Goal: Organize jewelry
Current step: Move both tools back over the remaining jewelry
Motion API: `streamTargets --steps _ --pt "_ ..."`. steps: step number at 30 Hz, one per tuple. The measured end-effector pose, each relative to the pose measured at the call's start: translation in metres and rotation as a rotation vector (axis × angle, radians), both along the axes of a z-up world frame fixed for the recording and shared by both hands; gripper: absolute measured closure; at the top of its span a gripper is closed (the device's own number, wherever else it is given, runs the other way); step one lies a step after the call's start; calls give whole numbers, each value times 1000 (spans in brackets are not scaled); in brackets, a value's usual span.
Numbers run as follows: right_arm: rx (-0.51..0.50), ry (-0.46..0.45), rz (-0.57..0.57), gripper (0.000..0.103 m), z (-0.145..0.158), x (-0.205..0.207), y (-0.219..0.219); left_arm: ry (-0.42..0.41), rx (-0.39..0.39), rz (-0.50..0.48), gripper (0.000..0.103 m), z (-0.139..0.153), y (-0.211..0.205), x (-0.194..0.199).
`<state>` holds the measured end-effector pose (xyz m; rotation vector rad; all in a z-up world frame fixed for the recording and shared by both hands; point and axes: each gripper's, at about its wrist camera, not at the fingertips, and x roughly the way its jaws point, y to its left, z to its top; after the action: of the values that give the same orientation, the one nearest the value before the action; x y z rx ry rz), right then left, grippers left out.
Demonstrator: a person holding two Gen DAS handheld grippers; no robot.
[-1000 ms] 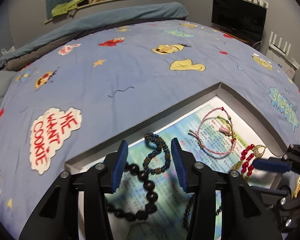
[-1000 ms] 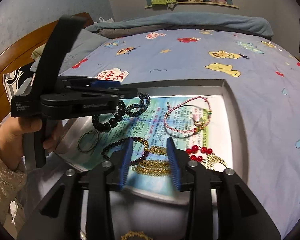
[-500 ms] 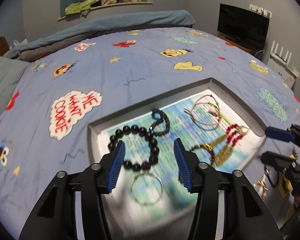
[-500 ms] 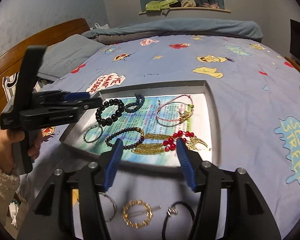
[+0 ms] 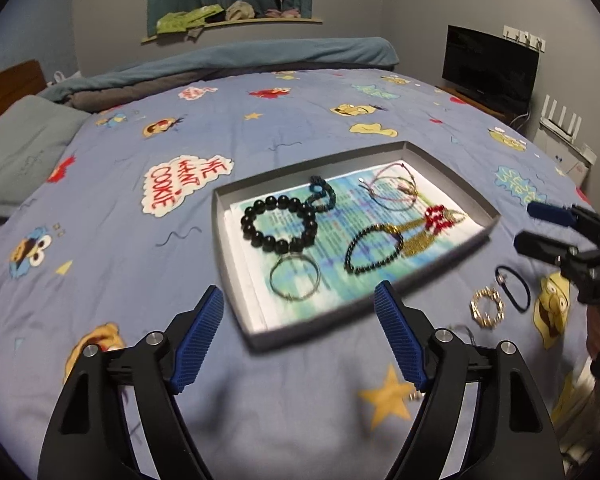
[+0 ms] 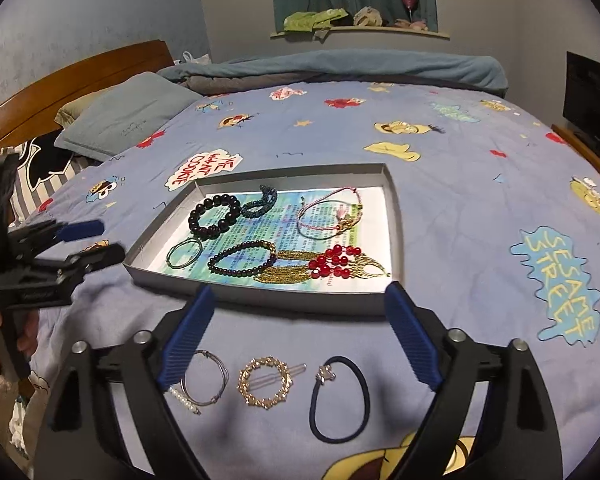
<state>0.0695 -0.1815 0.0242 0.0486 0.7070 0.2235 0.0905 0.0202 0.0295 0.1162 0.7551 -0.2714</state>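
A grey tray [image 5: 236, 196] [image 6: 394, 220] lies on the bed and holds several pieces: a large black bead bracelet [image 5: 278, 222] [image 6: 214, 216], a teal bead bracelet [image 6: 260, 204], a pink cord bracelet [image 6: 328, 216], a dark bead bracelet [image 6: 242, 264], gold and red earrings [image 6: 332, 266] and a thin wire ring [image 5: 294, 280]. In front of the tray on the cover lie a silver bangle [image 6: 206, 384], a gold round hair clip [image 6: 265, 383] and a dark hair tie [image 6: 340, 398]. My left gripper [image 5: 300, 336] is open and empty, short of the tray. My right gripper [image 6: 298, 336] is open and empty above the loose pieces.
The bed has a blue cartoon-print cover [image 5: 260, 128]. A grey pillow [image 6: 128, 116] and a wooden headboard [image 6: 80, 68] are at the left. A black screen [image 5: 488, 66] stands by the right wall. A shelf with clothes [image 6: 352, 20] is on the far wall.
Both grippers have pulled back and up from the tray and opened wider. The whole tray and the loose pieces in front of it have come into view.
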Motion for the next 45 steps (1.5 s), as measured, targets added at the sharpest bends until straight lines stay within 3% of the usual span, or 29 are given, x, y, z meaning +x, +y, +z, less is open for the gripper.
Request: streamTargets --steps 3,16,32,45 --pt "-6 -10 -3 9 3 -7 -2 -22 6 0 15 3 -3 -17" --pt "-34 -8 -27 6 1 -35 -15 -35 24 10 7 -10 -13 -59" --pt "-5 43 -108 6 -31 -54 -53 -1 44 42 7 -41 -19 -67" --pt "-33 67 -110 6 -49 -57 -58 43 29 -49 7 -65 -47 -69"
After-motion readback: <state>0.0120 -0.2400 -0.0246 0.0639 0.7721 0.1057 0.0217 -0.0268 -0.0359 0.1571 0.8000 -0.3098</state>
